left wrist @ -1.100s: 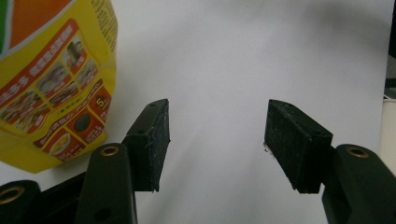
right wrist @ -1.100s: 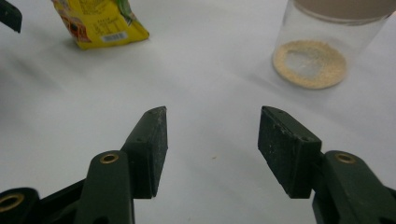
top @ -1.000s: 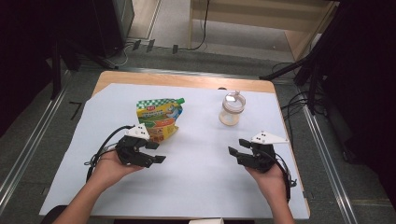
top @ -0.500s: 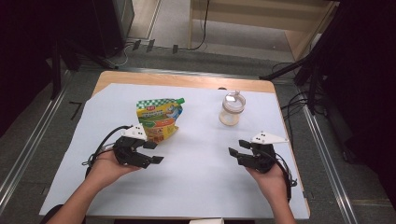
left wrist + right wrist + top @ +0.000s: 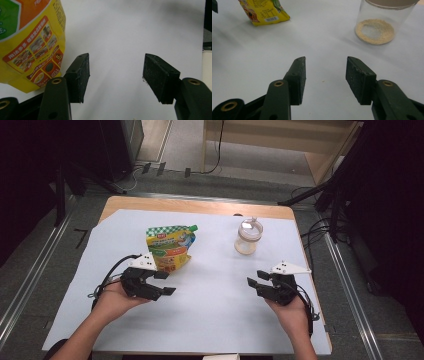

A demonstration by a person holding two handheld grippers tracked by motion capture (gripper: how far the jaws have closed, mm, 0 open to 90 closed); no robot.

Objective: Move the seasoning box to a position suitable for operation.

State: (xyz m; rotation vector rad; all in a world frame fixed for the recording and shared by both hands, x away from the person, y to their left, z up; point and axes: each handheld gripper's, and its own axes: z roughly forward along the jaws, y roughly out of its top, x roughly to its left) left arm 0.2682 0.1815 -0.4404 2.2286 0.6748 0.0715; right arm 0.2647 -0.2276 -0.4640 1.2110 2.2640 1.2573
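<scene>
Position check: your left gripper (image 5: 161,283), jaws apart and empty, sits just beside the yellow printed refill pouch (image 5: 170,247) lying on the desk; right gripper (image 5: 261,283) has been closing, empty.

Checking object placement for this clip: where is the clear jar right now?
In the high view the clear jar stands upright on the white sheet, right of the yellow pouch and beyond the right gripper.
</scene>
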